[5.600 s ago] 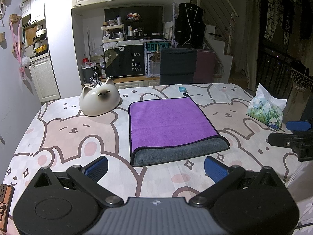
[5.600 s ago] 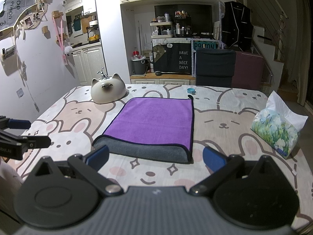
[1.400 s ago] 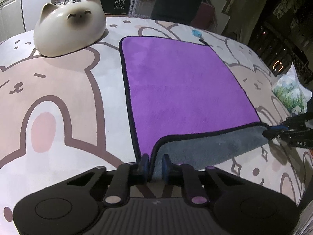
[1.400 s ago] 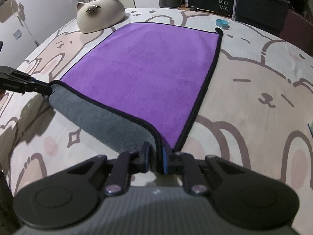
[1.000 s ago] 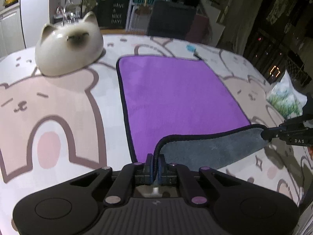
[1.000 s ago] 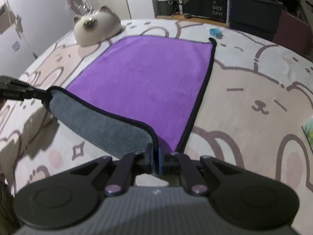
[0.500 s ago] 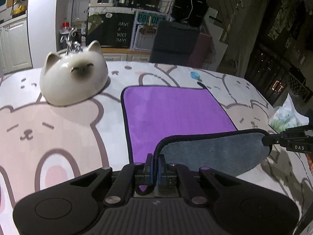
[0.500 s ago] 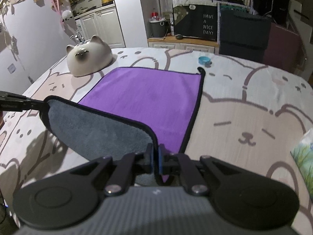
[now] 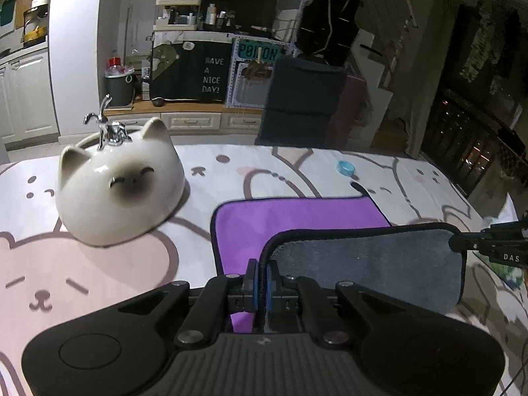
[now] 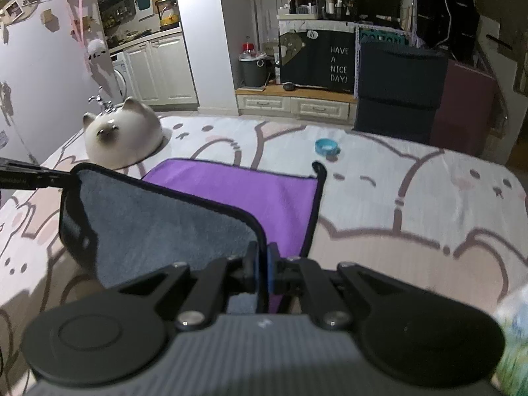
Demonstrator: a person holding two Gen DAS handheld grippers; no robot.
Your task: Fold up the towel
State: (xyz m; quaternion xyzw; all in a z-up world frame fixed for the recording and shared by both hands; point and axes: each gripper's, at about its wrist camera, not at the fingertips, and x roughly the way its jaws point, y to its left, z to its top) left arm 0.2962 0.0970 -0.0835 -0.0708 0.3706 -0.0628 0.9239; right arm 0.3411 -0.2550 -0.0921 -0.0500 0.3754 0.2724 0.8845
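Note:
A purple towel (image 9: 297, 221) with a grey underside and black trim lies on the bear-print tablecloth; its near edge is lifted and carried over the far part, grey side (image 9: 369, 264) up. My left gripper (image 9: 260, 279) is shut on the near left corner. My right gripper (image 10: 263, 269) is shut on the near right corner; it also shows at the right of the left wrist view (image 9: 488, 246). The towel (image 10: 250, 191) hangs stretched between the two grippers above the table. The left gripper shows at the left of the right wrist view (image 10: 36, 176).
A white ceramic cat-head bowl (image 9: 118, 188) stands on the table left of the towel. A small blue ring (image 9: 345, 167) lies beyond the towel's far edge. A tissue pack (image 10: 514, 340) sits at the right. Dark chairs (image 10: 399, 89) stand past the table's far edge.
Both grippers have risen and moved forward with the near edge, so the grey flap covers more of the purple side than half a second ago.

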